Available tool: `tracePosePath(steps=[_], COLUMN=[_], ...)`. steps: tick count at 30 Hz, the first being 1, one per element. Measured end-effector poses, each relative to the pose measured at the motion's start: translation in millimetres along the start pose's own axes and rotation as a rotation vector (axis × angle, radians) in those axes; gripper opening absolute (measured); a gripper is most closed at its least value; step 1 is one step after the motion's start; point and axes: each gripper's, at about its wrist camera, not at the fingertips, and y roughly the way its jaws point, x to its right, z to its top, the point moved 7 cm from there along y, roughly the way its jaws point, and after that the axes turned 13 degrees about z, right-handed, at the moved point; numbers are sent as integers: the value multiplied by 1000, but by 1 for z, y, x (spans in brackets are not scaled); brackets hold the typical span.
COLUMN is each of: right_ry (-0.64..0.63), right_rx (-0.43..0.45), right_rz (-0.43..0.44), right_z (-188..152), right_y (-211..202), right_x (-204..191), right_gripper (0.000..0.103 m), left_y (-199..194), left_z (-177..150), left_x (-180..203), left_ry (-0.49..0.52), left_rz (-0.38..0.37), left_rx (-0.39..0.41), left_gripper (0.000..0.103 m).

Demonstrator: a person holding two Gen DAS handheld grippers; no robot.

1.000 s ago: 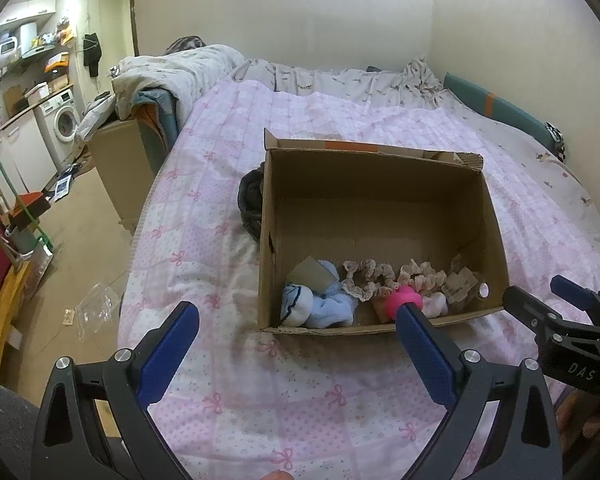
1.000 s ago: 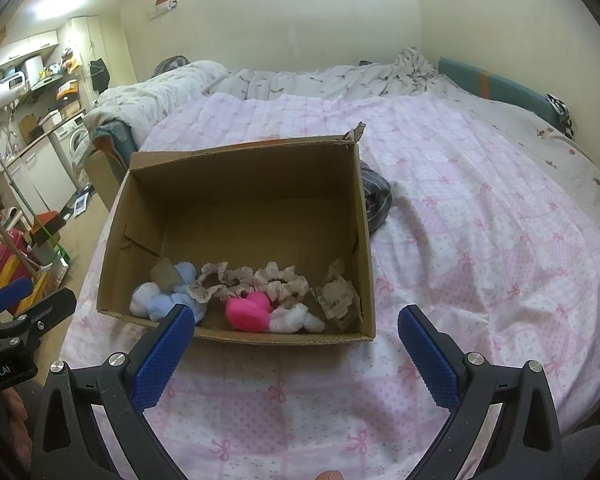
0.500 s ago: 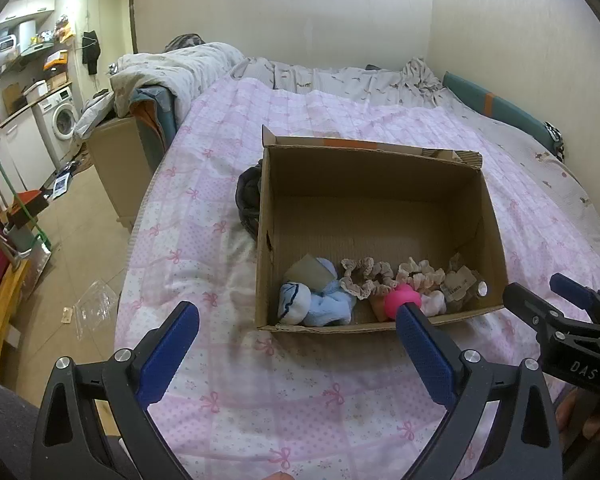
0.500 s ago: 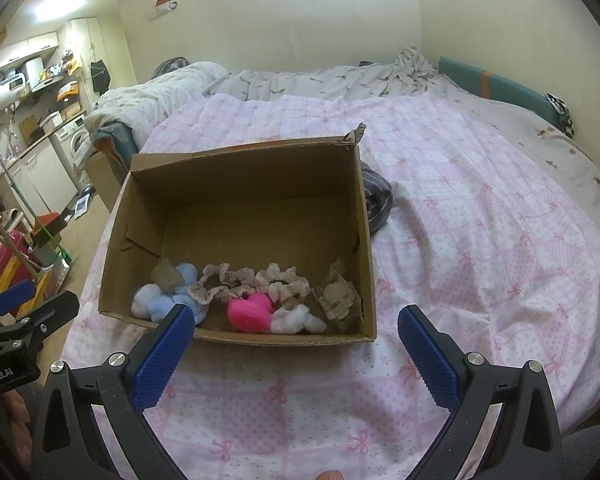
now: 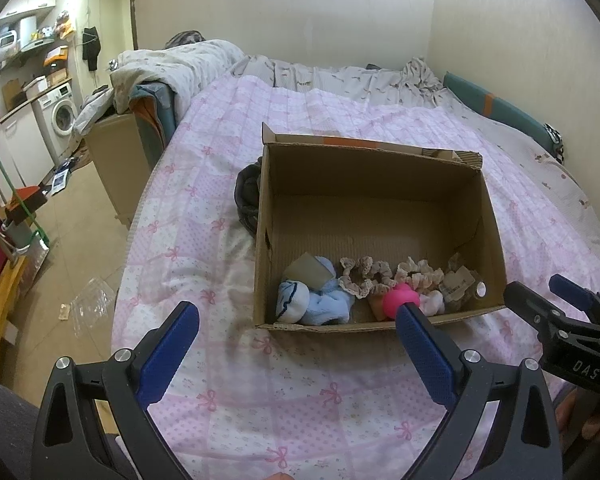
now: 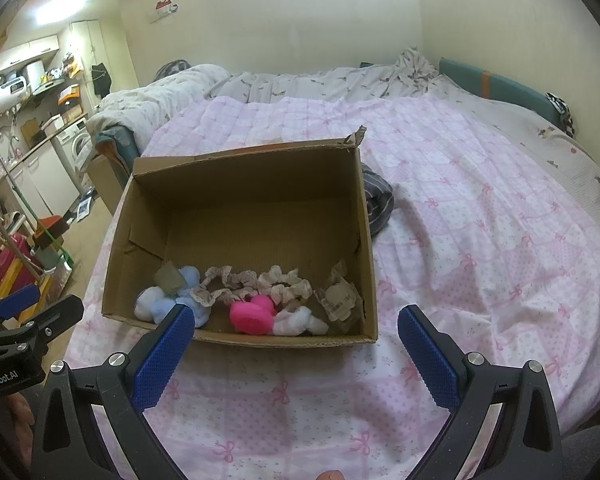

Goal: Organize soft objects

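An open cardboard box [image 5: 380, 156] [image 6: 240, 160] stands on the pink quilt. Along its near wall lie blue-and-white socks [image 5: 316, 300] [image 6: 160, 306], beige scrunchies [image 5: 364, 278] [image 6: 252, 284], a pink soft toy [image 5: 400, 298] [image 6: 254, 314], a pink-white sock [image 6: 300, 320] and crumpled paper [image 6: 340, 300]. My left gripper [image 5: 298, 324] is open and empty, just short of the box's near wall. My right gripper [image 6: 296, 328] is open and empty in the same place; it also shows at the right edge of the left wrist view [image 5: 556, 300].
A dark garment [image 5: 248, 196] [image 6: 376, 204] lies on the quilt against the box's far side. Rumpled bedding [image 5: 180, 64] is heaped at the bed's head. The bed's left edge drops to a floor with a cardboard box [image 5: 120, 152] and plastic litter [image 5: 88, 304].
Both grippers have drifted very slightly; the box sits a little lower in the left view. Nothing was grasped or released.
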Motion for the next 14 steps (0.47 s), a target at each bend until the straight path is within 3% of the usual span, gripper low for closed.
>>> tracePosePath(steps=[14], right_ry=[2], right_rx=[7], right_rz=[11], right_z=[2], right_y=[-4], right_x=[-3], right_gripper=[103], left_y=[1], left_z=[0], left_x=[4], left_ry=[-22], left_rz=[-21], left_rx=[0], left_gripper=[98])
